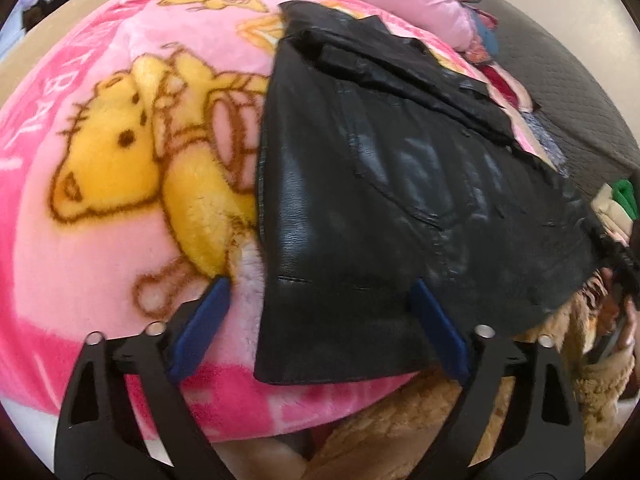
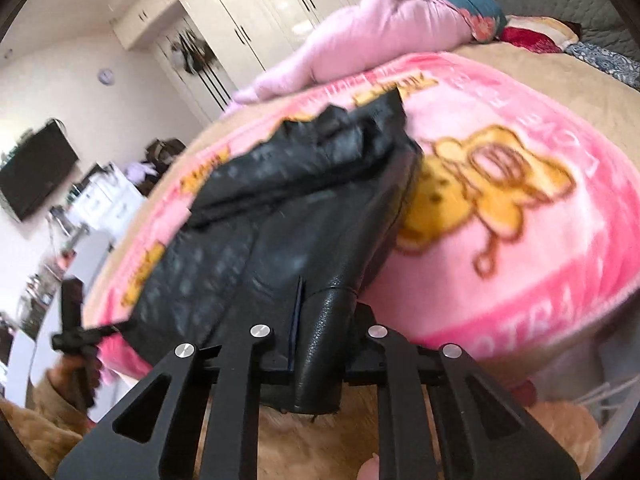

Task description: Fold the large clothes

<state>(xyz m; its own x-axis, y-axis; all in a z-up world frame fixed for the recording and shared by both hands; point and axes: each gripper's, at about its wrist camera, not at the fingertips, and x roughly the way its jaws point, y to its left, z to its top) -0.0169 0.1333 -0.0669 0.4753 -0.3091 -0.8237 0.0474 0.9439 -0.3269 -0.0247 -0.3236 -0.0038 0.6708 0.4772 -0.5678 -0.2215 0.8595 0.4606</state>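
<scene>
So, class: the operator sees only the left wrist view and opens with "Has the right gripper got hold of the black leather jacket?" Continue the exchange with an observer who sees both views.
Observer: Yes. The right gripper is shut on an edge of the black leather jacket, near the bed's front.
Operator: What stands beyond the bed on that side?
Observer: White wardrobes along the far wall.
Operator: Anything else on the walls?
Observer: A dark TV hangs on the left wall.
</scene>
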